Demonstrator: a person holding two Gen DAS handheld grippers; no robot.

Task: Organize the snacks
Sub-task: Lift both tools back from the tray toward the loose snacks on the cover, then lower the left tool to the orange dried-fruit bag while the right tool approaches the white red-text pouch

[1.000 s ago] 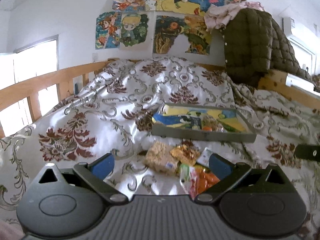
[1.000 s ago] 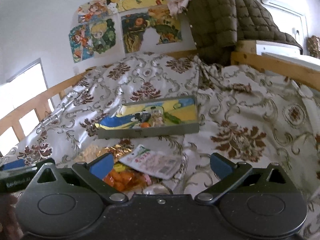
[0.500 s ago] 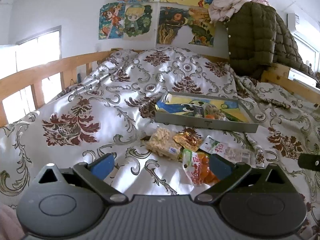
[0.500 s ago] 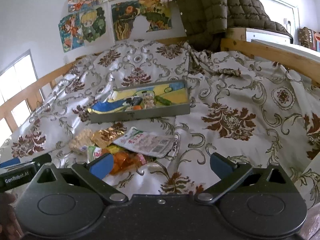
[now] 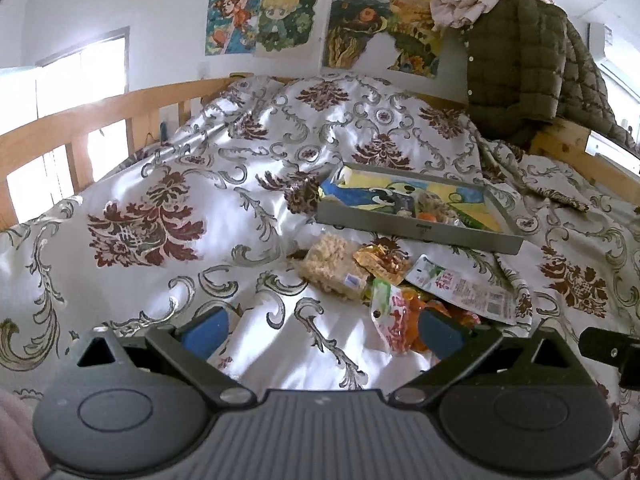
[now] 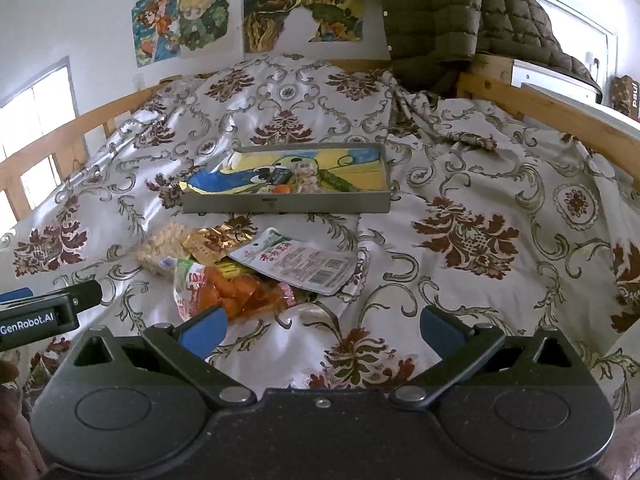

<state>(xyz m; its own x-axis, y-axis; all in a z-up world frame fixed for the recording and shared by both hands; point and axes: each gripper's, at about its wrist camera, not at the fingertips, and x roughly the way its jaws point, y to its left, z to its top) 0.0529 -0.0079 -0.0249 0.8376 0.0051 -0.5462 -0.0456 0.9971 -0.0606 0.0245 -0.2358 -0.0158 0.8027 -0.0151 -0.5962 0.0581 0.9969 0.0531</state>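
Ahead, both grippers gape empty over the quilt point(image 6: 460, 184); loose snack packets point(image 6: 240, 276) crowd before the tray point(image 6: 286, 202).

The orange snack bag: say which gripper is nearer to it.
Left. The left gripper has one fingertip over the orange snack bag; the right gripper hangs open, mostly to the bag's right.
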